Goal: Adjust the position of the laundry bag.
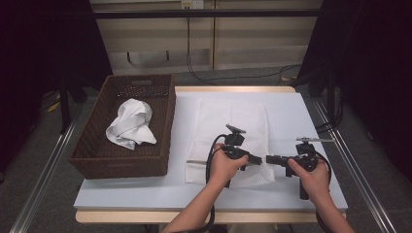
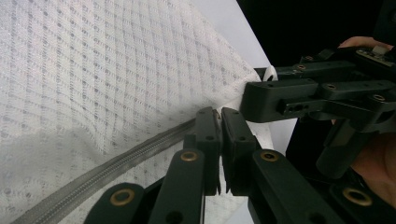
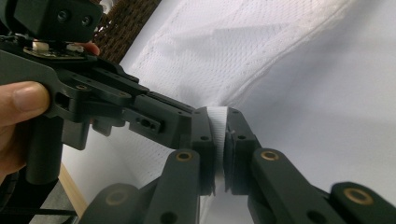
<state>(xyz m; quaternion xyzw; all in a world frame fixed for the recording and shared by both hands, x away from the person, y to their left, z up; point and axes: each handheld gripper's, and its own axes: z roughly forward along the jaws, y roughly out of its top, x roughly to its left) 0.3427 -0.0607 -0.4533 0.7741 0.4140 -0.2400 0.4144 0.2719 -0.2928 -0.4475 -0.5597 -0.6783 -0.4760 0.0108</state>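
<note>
Mesh bag (image 1: pixel 232 131), one, its zipper end pinched by two hand-held grippers, left (image 1: pixel 259 159) and right (image 1: pixel 270 158).

A brown woven basket (image 1: pixel 92 145) stood on the white table (image 1: pixel 291 109), out at nine o'clock, its handle cut-outs at the twelve o'clock end. A crumpled white cloth (image 1: pixel 131 124) lay inside it, near the middle. Beyond the table's twelve o'clock edge, black cables (image 1: pixel 228 76) trailed across the grey floor (image 1: pixel 53 189) below a pale cabinet (image 1: pixel 209 36).
</note>
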